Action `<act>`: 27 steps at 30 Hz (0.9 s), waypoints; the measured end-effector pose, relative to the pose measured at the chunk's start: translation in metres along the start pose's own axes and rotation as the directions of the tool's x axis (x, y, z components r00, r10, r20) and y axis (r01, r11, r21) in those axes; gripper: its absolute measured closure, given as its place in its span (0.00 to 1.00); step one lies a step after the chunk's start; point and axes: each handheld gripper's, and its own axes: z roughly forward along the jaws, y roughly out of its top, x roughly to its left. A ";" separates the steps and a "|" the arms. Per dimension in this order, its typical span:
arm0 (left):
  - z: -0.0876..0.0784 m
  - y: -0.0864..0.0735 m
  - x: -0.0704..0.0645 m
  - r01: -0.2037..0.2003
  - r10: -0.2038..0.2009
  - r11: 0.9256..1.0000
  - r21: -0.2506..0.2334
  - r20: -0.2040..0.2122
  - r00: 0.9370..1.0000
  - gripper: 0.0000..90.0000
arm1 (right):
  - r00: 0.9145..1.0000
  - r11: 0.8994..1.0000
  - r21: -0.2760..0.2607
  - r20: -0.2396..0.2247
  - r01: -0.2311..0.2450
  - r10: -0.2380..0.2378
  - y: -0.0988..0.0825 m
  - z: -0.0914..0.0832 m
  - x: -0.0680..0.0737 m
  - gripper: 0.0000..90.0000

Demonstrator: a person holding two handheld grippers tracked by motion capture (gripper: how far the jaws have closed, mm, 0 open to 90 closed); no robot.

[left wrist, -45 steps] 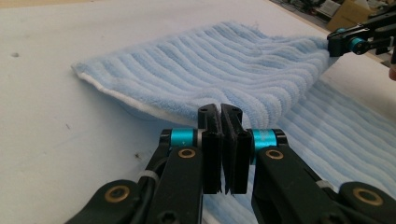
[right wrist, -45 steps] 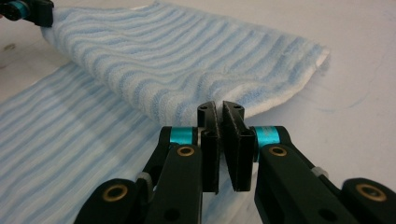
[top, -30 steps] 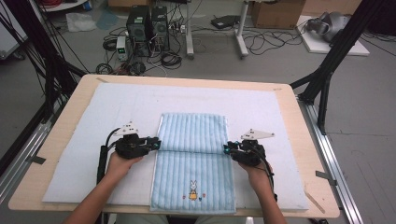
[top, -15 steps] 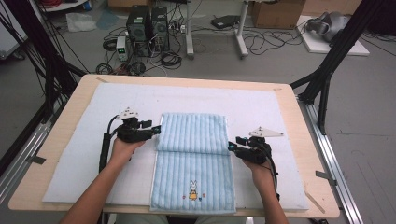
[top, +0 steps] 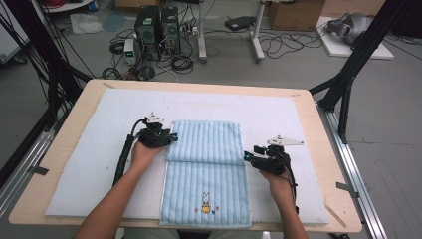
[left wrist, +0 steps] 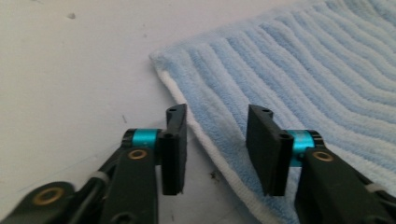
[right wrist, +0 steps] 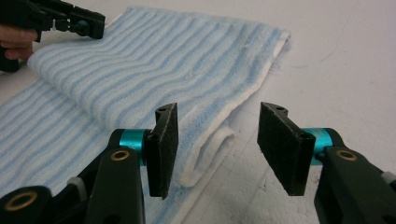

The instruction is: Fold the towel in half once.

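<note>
The folded blue towel [top: 205, 167] lies on the surface [top: 74, 114]. The left gripper [top: 169, 138] has open jaws, just closing, astride the towel's left edge. The right gripper [top: 247, 158], jaws open and just widening, waits beside its right fold.

Left gripper [left wrist: 215, 140]: black jaws had just been closing, stood apart, straddling the white-hemmed edge of the light-blue striped terry towel [left wrist: 299, 79]; nothing pinched.

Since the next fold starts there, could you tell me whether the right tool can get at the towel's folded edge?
Probably yes: the right tool is open, aimed at the towel fold just ahead, with nothing between them.
</note>
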 end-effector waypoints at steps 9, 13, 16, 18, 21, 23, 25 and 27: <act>-0.002 -0.001 0.002 0.004 -0.003 1.000 -0.010 0.081 0.997 0.96 | 1.000 1.000 0.009 0.021 0.019 -0.019 0.005 0.006 0.003 0.52; -0.008 0.000 0.002 0.025 -0.020 0.999 -0.039 0.124 0.992 0.96 | 0.999 0.999 0.017 0.035 0.027 -0.028 0.013 0.013 0.004 0.50; -0.016 0.001 0.001 0.045 -0.033 0.996 -0.074 0.157 0.987 0.96 | 0.998 1.000 0.027 0.064 0.016 -0.017 0.020 0.022 0.002 0.45; -0.019 0.000 -0.001 0.063 -0.048 0.995 -0.075 0.185 0.981 0.96 | 0.997 0.999 0.033 0.083 0.005 -0.008 0.024 0.029 0.001 0.40; -0.024 -0.001 -0.007 0.054 -0.034 0.994 -0.094 0.211 0.977 0.96 | 0.995 0.999 0.042 0.103 -0.002 -0.002 0.030 0.038 -0.001 0.36; -0.026 -0.002 -0.010 0.056 -0.030 0.992 -0.110 0.228 0.973 0.96 | 0.993 0.998 0.067 0.117 0.001 -0.009 0.033 0.044 -0.002 0.36; -0.027 -0.004 -0.012 0.059 -0.029 0.991 -0.118 0.239 0.971 0.96 | 0.992 0.997 0.083 0.129 0.004 -0.015 0.037 0.050 -0.004 0.37; -0.027 -0.005 -0.012 0.068 -0.035 0.990 -0.124 0.247 0.968 0.96 | 0.991 0.994 0.107 0.134 0.004 -0.018 0.040 0.055 -0.005 0.42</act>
